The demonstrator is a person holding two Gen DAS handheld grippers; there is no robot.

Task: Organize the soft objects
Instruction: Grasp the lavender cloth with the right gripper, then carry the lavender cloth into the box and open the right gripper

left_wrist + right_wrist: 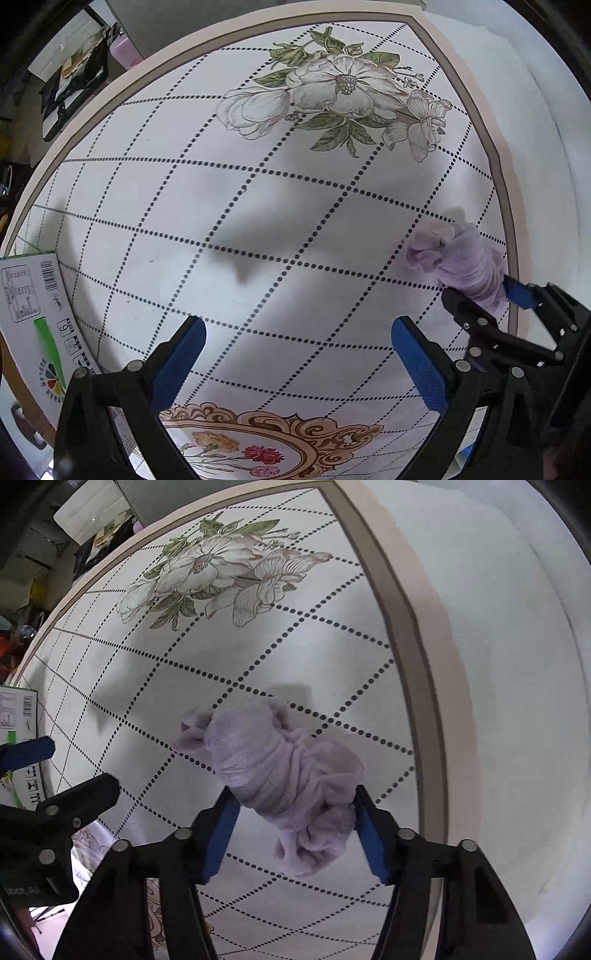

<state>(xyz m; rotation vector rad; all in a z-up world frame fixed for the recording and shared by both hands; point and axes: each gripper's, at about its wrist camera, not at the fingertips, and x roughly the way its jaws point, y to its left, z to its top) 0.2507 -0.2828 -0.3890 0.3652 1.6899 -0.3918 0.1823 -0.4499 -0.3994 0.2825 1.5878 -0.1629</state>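
Observation:
A rolled lilac cloth bundle [280,771] is held between the blue pads of my right gripper [291,805], a little above the floral tablecloth [221,657]. The jaws press its sides. In the left wrist view the same bundle [461,258] and the right gripper [491,291] show at the right edge. My left gripper [299,336] is open and empty over the middle of the cloth. Its fingers [33,751] show at the left of the right wrist view.
A printed cardboard box [29,314] lies at the table's left edge. The tablecloth has a beige border [506,184]; a white surface [517,664] lies past it on the right. Clutter and a pink bottle [125,51] stand beyond the far edge.

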